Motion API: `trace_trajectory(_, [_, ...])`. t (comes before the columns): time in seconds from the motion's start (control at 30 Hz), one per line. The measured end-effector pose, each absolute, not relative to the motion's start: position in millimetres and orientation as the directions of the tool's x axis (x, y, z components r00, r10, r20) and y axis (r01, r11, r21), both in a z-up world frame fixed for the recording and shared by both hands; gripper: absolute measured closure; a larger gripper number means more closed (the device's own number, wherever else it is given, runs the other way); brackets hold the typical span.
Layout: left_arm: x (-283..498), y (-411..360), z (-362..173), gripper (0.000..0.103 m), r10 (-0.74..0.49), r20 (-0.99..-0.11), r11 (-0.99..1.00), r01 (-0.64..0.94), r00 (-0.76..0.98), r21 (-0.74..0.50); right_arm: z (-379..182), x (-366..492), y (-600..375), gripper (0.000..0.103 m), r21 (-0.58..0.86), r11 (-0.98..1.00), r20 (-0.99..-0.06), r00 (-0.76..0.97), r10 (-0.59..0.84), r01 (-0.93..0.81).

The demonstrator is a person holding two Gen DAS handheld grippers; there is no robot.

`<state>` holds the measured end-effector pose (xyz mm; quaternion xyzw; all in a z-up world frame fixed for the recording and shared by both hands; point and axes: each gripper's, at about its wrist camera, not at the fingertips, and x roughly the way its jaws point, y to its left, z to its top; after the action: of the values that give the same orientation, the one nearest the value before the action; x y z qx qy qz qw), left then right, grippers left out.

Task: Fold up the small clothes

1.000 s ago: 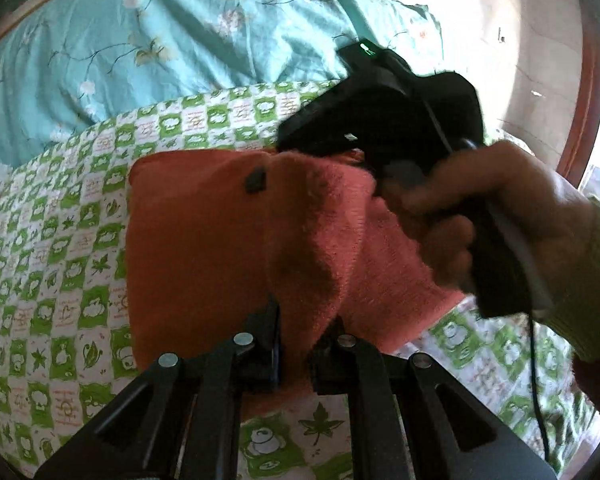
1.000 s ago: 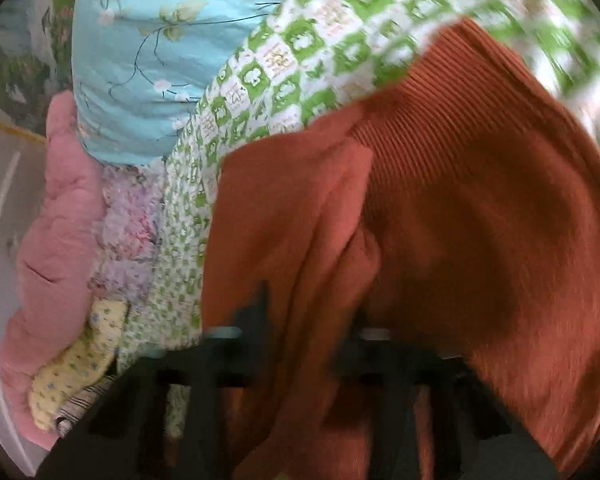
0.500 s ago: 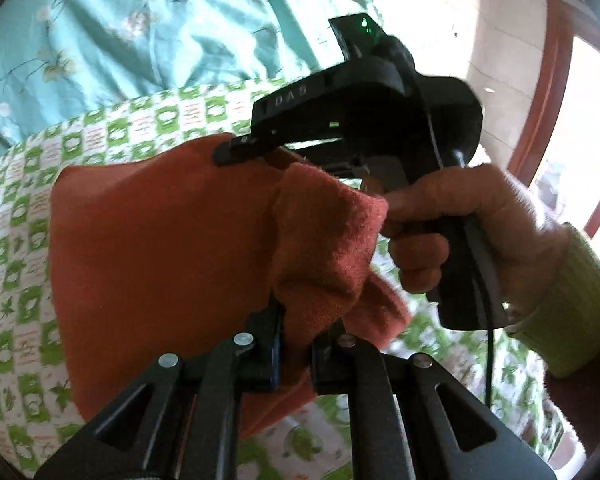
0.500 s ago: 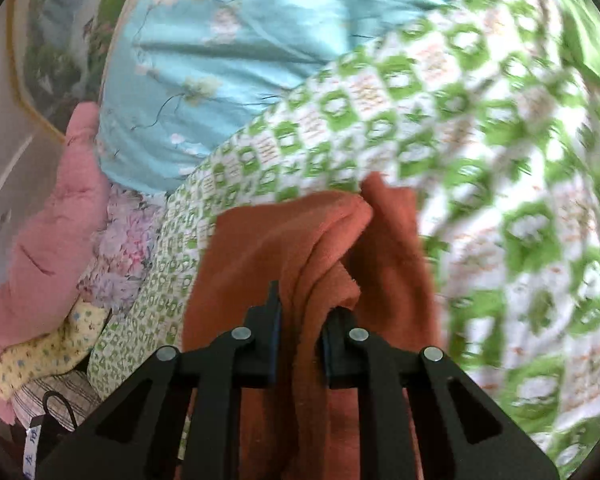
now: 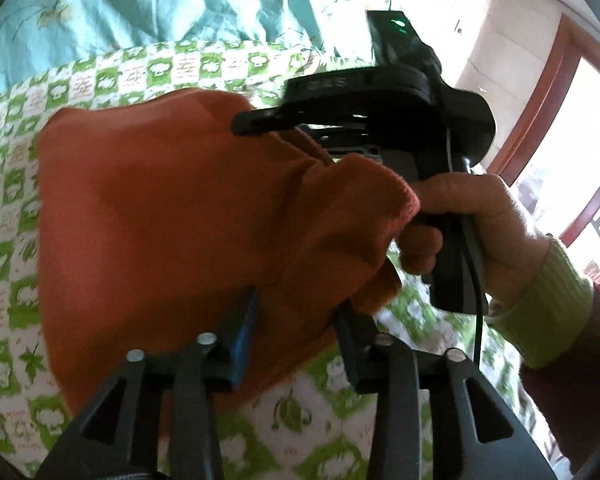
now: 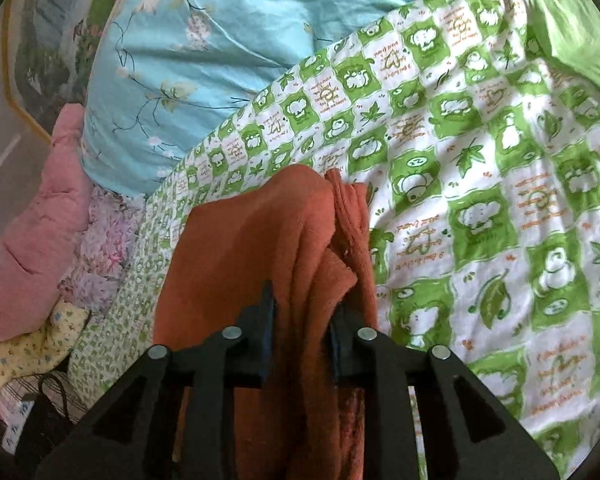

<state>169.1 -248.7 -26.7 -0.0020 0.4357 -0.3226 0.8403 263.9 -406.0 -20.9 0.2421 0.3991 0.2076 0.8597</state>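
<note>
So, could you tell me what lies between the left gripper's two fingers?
A bunched fold of the orange garment lies between the left gripper fingers, seen in the left wrist view.

A rust-orange knitted garment lies on a bedsheet checked in bright green and white, with cartoon animals, leaves and orange lettering. Behind it sits a turquoise quilt printed with pale blossoms on dark twigs. A plain pink quilt and a pale yellow cloth with small flowers are heaped beside it. The person's cuff is lime green.
</note>
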Motion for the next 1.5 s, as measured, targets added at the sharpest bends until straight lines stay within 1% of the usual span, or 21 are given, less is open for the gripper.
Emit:
trace_trajectory(0.07, [166.4, -235.4, -23.7, 0.060, -0.563, -0.726, 0.786, 0.530, 0.396, -0.320, -16.8, 256.4, -409.1, 0.061, 0.567, 0.810, -0.595, 0.606, 0.527, -0.149])
trace_trajectory(0.17, [163.2, -212.5, -16.0, 0.059, -0.554, -0.723, 0.800, 0.504, 0.412, -0.326, -11.0, 244.2, -416.1, 0.051, 0.570, 0.810, -0.587, 0.622, 0.518, -0.137])
trace_trajectory(0.2, [163.6, -204.6, -14.1, 0.056, -0.552, -0.721, 0.804, 0.494, 0.418, -0.329, -9.5, 239.9, -418.7, 0.050, 0.573, 0.809, -0.585, 0.624, 0.518, -0.135])
trace_trajectory(0.23, [165.5, -194.4, -12.2, 0.053, -0.545, -0.721, 0.814, 0.475, 0.428, -0.333, -8.6, 234.8, -421.9, 0.044, 0.576, 0.807, -0.587, 0.621, 0.519, -0.130])
trace_trajectory(0.27, [169.8, -185.7, -11.0, 0.047, -0.538, -0.721, 0.823, 0.456, 0.436, -0.338, -8.9, 231.4, -424.2, 0.038, 0.580, 0.805, -0.592, 0.615, 0.520, -0.122])
trace_trajectory(0.3, [173.9, -176.7, -10.0, 0.042, -0.531, -0.721, 0.832, 0.433, 0.445, -0.346, -10.0, 228.2, -426.1, 0.035, 0.585, 0.803, -0.598, 0.609, 0.520, -0.112])
trace_trajectory(0.37, [185.1, -158.9, -8.9, 0.039, -0.513, -0.723, 0.852, 0.377, 0.462, -0.363, -12.1, 222.8, -426.0, 0.030, 0.594, 0.798, -0.603, 0.601, 0.525, -0.102])
trace_trajectory(0.47, [200.2, -137.2, -13.3, 0.031, -0.490, -0.742, 0.871, 0.290, 0.457, -0.397, -19.0, 219.0, -423.4, 0.029, 0.590, 0.802, -0.629, 0.574, 0.525, -0.087])
trace_trajectory(0.53, [216.6, -127.4, -18.7, 0.029, -0.521, -0.739, 0.854, 0.264, 0.426, -0.449, -22.9, 218.7, -419.3, 0.029, 0.584, 0.807, -0.643, 0.558, 0.524, -0.084])
trace_trajectory(0.57, [227.6, -124.3, -25.0, 0.025, -0.544, -0.738, 0.839, 0.248, 0.401, -0.484, -26.5, 219.5, -417.7, 0.029, 0.584, 0.808, -0.652, 0.546, 0.527, -0.082])
trace_trajectory(0.77, [276.4, -128.1, -70.0, 0.022, -0.601, -0.750, 0.799, 0.179, 0.276, -0.574, -47.8, 225.6, -407.6, 0.029, 0.620, 0.782, -0.664, 0.487, 0.568, -0.067])
trace_trajectory(0.8, [279.7, -131.0, -76.8, 0.024, -0.619, -0.741, 0.785, 0.178, 0.259, -0.594, -49.8, 225.4, -405.3, 0.031, 0.626, 0.777, -0.661, 0.481, 0.576, -0.069])
trace_trajectory(0.83, [282.7, -132.8, -80.2, 0.027, -0.628, -0.734, 0.778, 0.184, 0.258, -0.601, -51.9, 225.0, -401.0, 0.049, 0.630, 0.773, -0.659, 0.477, 0.581, -0.073])
trace_trajectory(0.87, [284.5, -135.9, -79.5, 0.040, -0.623, -0.735, 0.782, 0.210, 0.267, -0.587, -54.5, 225.1, -396.8, 0.064, 0.636, 0.769, -0.660, 0.468, 0.588, -0.070])
trace_trajectory(0.9, [283.6, -137.8, -77.6, 0.053, -0.627, -0.732, 0.779, 0.227, 0.268, -0.584, -57.2, 225.4, -394.4, 0.065, 0.643, 0.764, -0.662, 0.463, 0.590, -0.056])
trace_trajectory(0.93, [281.3, -136.0, -71.9, 0.060, -0.635, -0.720, 0.773, 0.245, 0.280, -0.586, -57.3, 225.1, -392.3, 0.069, 0.640, 0.767, -0.665, 0.468, 0.582, -0.043])
trace_trajectory(0.97, [278.8, -132.9, -66.1, 0.072, -0.643, -0.710, 0.766, 0.254, 0.289, -0.590, -54.8, 223.5, -389.4, 0.071, 0.633, 0.773, -0.666, 0.477, 0.573, -0.045])
trace_trajectory(1.0, [273.7, -128.3, -58.4, 0.076, -0.654, -0.695, 0.757, 0.265, 0.300, -0.598, -50.4, 222.1, -386.4, 0.073, 0.629, 0.776, -0.663, 0.489, 0.567, -0.046])
trace_trajectory(1.23, [201.6, -54.7, 14.6, 0.078, -0.630, -0.630, 0.776, 0.329, 0.454, -0.539, -12.9, 189.4, -325.7, 0.076, 0.705, 0.681, -0.522, 0.507, 0.686, -0.196])
trace_trajectory(1.37, [155.8, 6.9, 23.0, 0.078, -0.566, -0.634, 0.818, 0.265, 0.526, -0.511, -17.8, 180.3, -271.3, 0.076, 0.732, 0.614, -0.464, 0.442, 0.767, -0.295])
trace_trajectory(1.5, [126.0, 42.5, 10.2, 0.078, -0.511, -0.659, 0.849, 0.206, 0.552, -0.486, -34.2, 179.6, -213.6, 0.076, 0.743, 0.573, -0.462, 0.355, 0.813, -0.346])
